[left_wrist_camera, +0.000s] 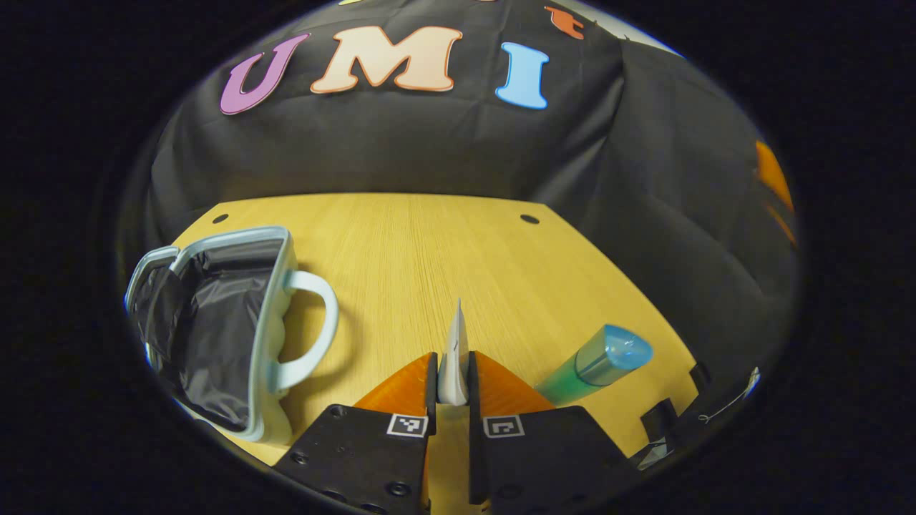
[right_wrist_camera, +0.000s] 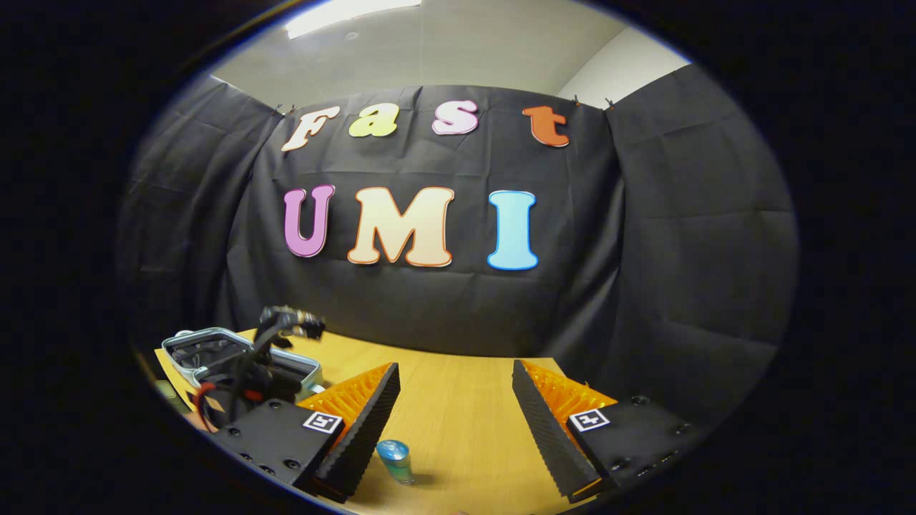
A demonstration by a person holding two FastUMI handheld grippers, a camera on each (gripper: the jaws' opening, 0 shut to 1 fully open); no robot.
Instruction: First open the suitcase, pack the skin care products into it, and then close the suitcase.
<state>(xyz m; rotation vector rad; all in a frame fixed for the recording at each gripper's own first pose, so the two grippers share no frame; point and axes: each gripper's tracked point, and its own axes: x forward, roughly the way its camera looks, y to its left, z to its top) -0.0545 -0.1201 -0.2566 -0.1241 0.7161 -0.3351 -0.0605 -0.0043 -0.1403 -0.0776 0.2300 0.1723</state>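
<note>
In the left gripper view my left gripper [left_wrist_camera: 453, 361] is shut on a thin white tube [left_wrist_camera: 456, 332], whose flat crimped end sticks up between the fingers. The pale blue suitcase [left_wrist_camera: 268, 315] lies open to the left, showing its black lining and looped handle. A green bottle with a blue cap [left_wrist_camera: 600, 363] lies on the table to the right of the fingers. In the right gripper view my right gripper [right_wrist_camera: 455, 372] is open above the table, and the blue-capped bottle [right_wrist_camera: 395, 460] sits below, close to its left finger. The suitcase [right_wrist_camera: 187, 345] shows at far left behind the left gripper [right_wrist_camera: 275, 336].
The wooden table [left_wrist_camera: 444, 243] has two small dark holes near its far edge and bare room in the middle. Black cloth walls close in behind and to the right. Cables hang by the left gripper in the right gripper view.
</note>
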